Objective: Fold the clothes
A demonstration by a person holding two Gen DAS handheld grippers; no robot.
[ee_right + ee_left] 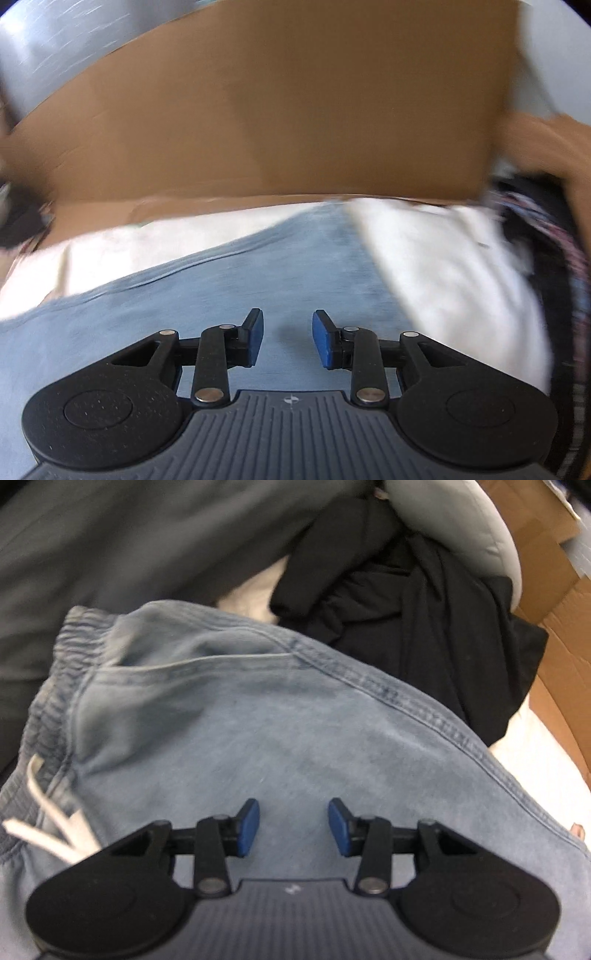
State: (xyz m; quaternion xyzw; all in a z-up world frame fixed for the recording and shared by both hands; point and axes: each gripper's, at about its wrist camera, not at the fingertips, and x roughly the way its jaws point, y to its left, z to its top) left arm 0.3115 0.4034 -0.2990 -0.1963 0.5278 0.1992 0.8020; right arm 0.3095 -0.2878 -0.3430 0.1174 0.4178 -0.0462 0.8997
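- Left wrist view: the left gripper (pixel 293 827) is hovering with its blue pads (pixel 248 827) standing wide apart and gripping nothing.
- The light blue sweatpants (pixel 258 731) are lying directly under and ahead of the pads, filling the ground below the tool; whether the pads are touching the cloth cannot be told.
- The elastic waistband (pixel 59 672) is sitting ahead to the tool's left, with a white drawstring (pixel 48 823) trailing just left of the tool body.
- A black garment (pixel 406 602) is bunching ahead to the right, beyond the pants' stitched seam; a grey garment (pixel 129 535) is spreading far ahead to the left.
- Right wrist view (blurred): the right gripper (pixel 287 339) is holding its pads parted, with nothing between them.
- The blue fabric is running under the tool and straight ahead.
- White cloth (pixel 443 266) is lying ahead on both sides, and a cardboard box (pixel 277 110) is standing straight ahead beyond it.
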